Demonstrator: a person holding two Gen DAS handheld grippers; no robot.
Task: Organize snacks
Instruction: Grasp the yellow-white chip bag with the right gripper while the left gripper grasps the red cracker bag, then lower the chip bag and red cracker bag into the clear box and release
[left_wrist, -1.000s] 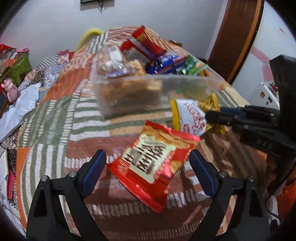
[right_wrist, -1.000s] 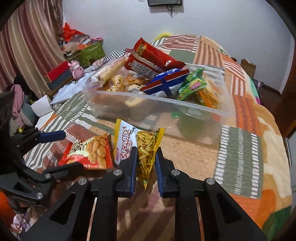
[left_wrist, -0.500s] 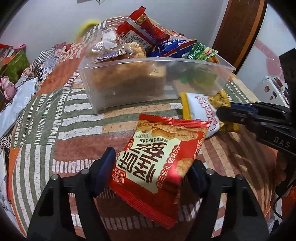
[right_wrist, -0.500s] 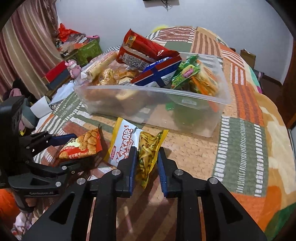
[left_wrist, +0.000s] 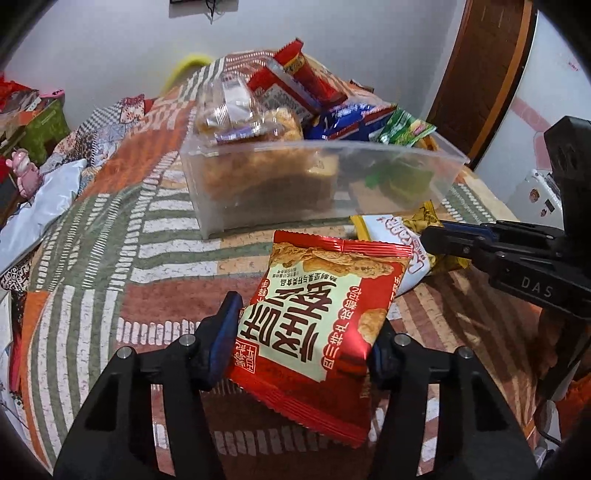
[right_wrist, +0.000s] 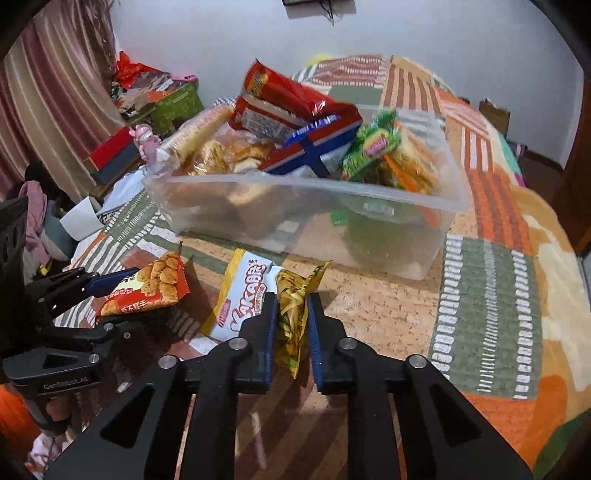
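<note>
Snack packets are gripped on both sides. My left gripper (left_wrist: 304, 328) is clamped on the red packet (left_wrist: 325, 317) at lower centre of its frame. My right gripper (right_wrist: 290, 325) pinches the yellow-and-white packet (right_wrist: 258, 295), apparently by one edge. Both sit below the clear bin (right_wrist: 369, 206) on the patchwork blanket (right_wrist: 491, 277).
</note>
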